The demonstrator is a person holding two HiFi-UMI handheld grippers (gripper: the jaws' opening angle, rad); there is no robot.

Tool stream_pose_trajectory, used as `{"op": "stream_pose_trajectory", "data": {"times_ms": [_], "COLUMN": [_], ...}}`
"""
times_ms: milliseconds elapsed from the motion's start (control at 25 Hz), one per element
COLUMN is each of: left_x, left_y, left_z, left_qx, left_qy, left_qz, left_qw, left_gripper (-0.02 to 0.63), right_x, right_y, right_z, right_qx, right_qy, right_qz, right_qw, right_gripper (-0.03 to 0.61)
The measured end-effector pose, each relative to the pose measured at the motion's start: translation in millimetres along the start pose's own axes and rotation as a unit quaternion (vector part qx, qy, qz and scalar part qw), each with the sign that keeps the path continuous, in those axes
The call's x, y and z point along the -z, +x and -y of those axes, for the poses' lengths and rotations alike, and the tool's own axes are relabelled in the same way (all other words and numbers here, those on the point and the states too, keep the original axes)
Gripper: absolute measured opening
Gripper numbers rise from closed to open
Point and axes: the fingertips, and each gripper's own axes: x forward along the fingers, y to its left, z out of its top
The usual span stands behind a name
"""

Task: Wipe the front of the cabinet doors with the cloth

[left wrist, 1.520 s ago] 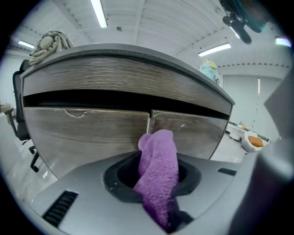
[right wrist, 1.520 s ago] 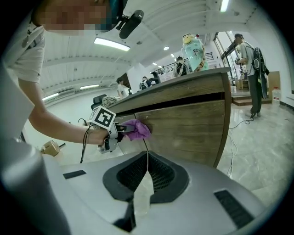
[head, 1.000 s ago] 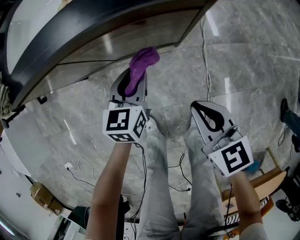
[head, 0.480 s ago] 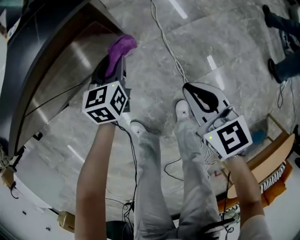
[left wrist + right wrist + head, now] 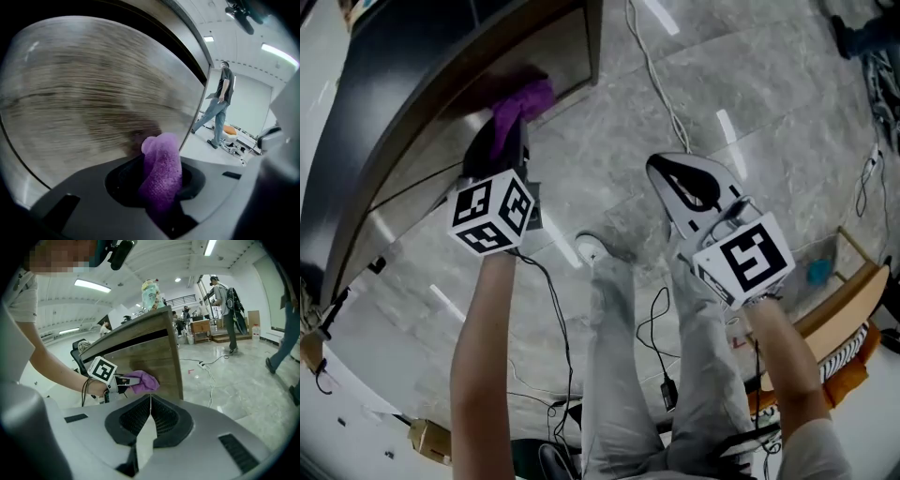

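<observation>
Purple, soft and light, the cloth [image 5: 161, 171] bunches in the clenched left gripper [image 5: 157, 185], gripped mid-fold so its free end seemingly touches the wood-grain cabinet door [image 5: 93, 84], while the right gripper [image 5: 149, 420] hangs closed and empty.

Bright, even indoor light from ceiling strip lamps [image 5: 92, 285]; their reflections streak the glossy marble floor [image 5: 787, 169]. Cabinet door [image 5: 93, 93] smeared with motion blur in left gripper view. Strong fisheye bending, dark vignetted corners.

Purple cloth [image 5: 522, 106], brown wood-grain cabinet door [image 5: 89, 89], grey marbled floor [image 5: 769, 122]
</observation>
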Motion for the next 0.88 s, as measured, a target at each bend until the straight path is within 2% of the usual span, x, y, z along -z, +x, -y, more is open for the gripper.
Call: {"op": "stream_pose_trajectory", "data": {"times_ms": [240, 600, 760, 880], "left_x": [12, 38, 47, 54], "left_y": [-48, -121, -137, -130], "left_z": [-75, -167, -164, -129], "left_qx": [-0.033, -0.129, -0.148, -0.124], "left_qy": [-0.010, -0.046, -0.047, -0.041], "left_qz": [0.000, 0.002, -0.002, -0.006], "left_qw": [0.9994, 0.9906, 0.9878, 0.9915], "left_gripper": [0.103, 0.103, 0.103, 0.103], "right_x": [-16, -22, -18, -14], "right_y": [49, 90, 86, 74], "right_z": [-59, -125, -128, -116], "right_qx": [-0.039, -0.102, -0.122, -0.126], "right_qy": [-0.024, -0.042, -0.044, -0.044], "right_qz": [-0.010, -0.018, -0.024, -0.028], "right_qw": [0.999, 0.994, 0.991, 0.991], "right_gripper": [0.028, 0.028, 0.028, 0.028]}}
